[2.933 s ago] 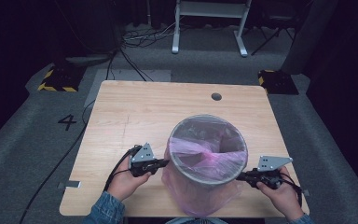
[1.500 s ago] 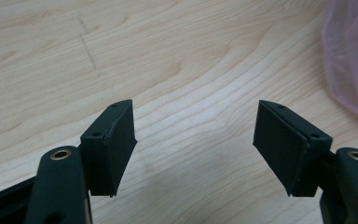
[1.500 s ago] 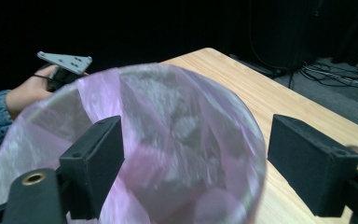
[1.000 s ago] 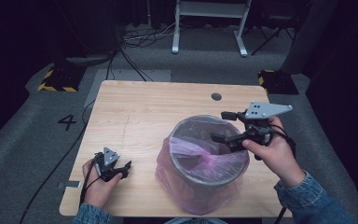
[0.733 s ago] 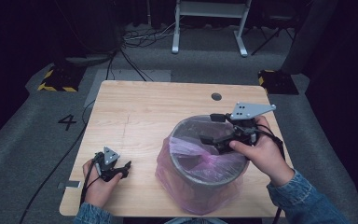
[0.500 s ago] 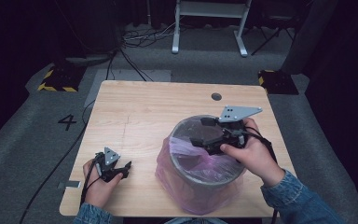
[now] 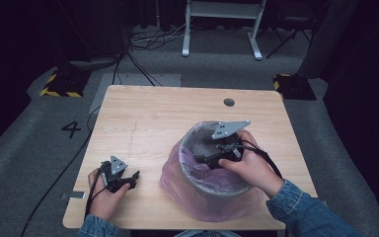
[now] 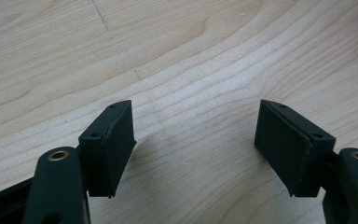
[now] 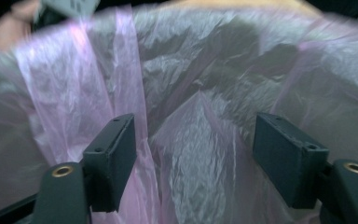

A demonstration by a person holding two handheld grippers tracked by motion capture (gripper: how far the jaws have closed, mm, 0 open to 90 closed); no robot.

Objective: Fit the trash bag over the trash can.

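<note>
Centrally on the near right of the table [image 7: 153,113], a pale wood-grain top, stands a round grey bin [image 7: 212,190] lined with a thin, crinkled pink bag [image 7: 177,175], its film spilling over the rim and down the outside. The right gripper [image 7: 200,157] reaches into the bin's mouth from the right, the hand curled over its body and the wrist bent downward; its jaws have just been closing yet stand wide apart, with creased film [image 9: 191,126] lying between them, the pads not pressing it. The left gripper [image 7: 134,176] rests low on the near left of the table, well apart from the bin, jaws wide and holding nothing, bare wood [image 8: 191,93] between them
</note>
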